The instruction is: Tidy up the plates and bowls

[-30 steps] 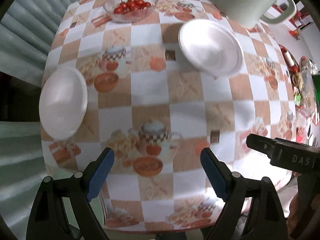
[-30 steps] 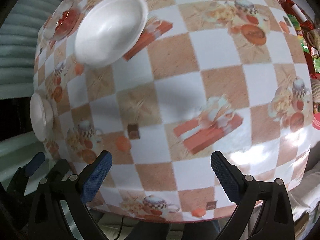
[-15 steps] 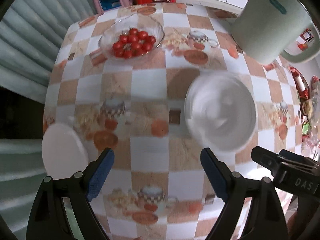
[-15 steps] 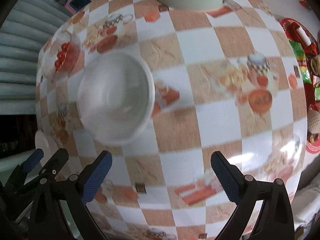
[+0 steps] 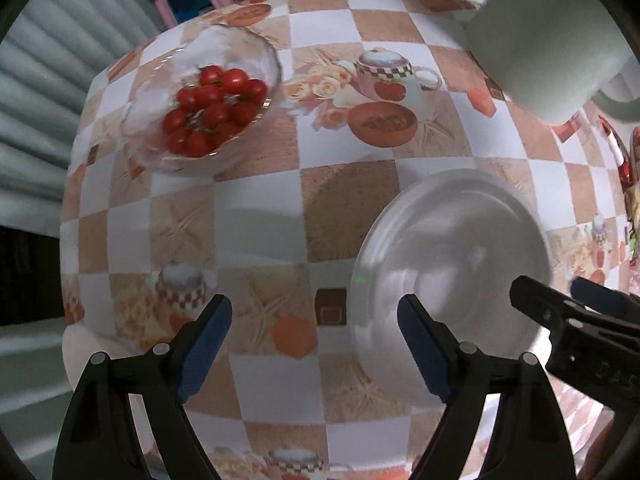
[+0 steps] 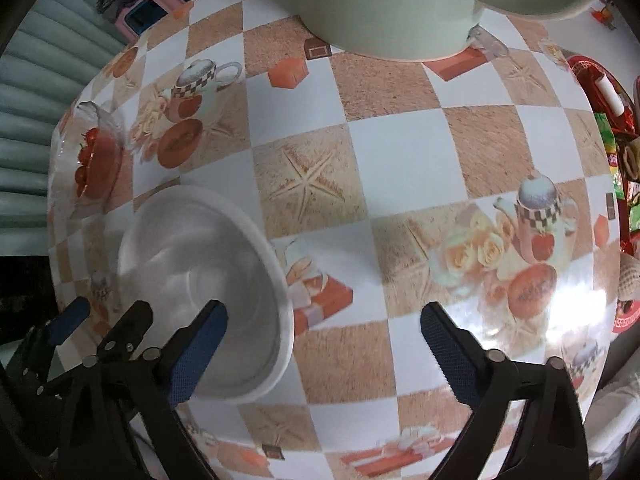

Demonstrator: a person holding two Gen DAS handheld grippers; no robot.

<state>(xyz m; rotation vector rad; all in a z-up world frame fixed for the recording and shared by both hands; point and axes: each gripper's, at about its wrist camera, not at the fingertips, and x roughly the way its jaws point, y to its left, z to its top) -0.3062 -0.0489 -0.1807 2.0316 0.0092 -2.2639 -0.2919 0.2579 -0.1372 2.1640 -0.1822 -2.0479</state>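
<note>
A white bowl (image 5: 452,264) stands upright on the checked tablecloth; it also shows in the right wrist view (image 6: 204,280). My left gripper (image 5: 316,344) is open and empty, its right finger over the bowl's near left rim. My right gripper (image 6: 324,348) is open and empty, its left finger over the bowl's near side. A second white dish (image 5: 80,356) peeks out at the table's left edge behind my left finger.
A glass bowl of cherry tomatoes (image 5: 208,108) stands at the far left of the table. A large pale green jug (image 6: 392,4) stands at the far side. Red snack packets (image 6: 612,128) lie at the right edge. Stools stand beyond the table.
Both grippers have moved forward over the table. The white bowl now lies close between them, and the second white dish has slid almost out of view at the left.
</note>
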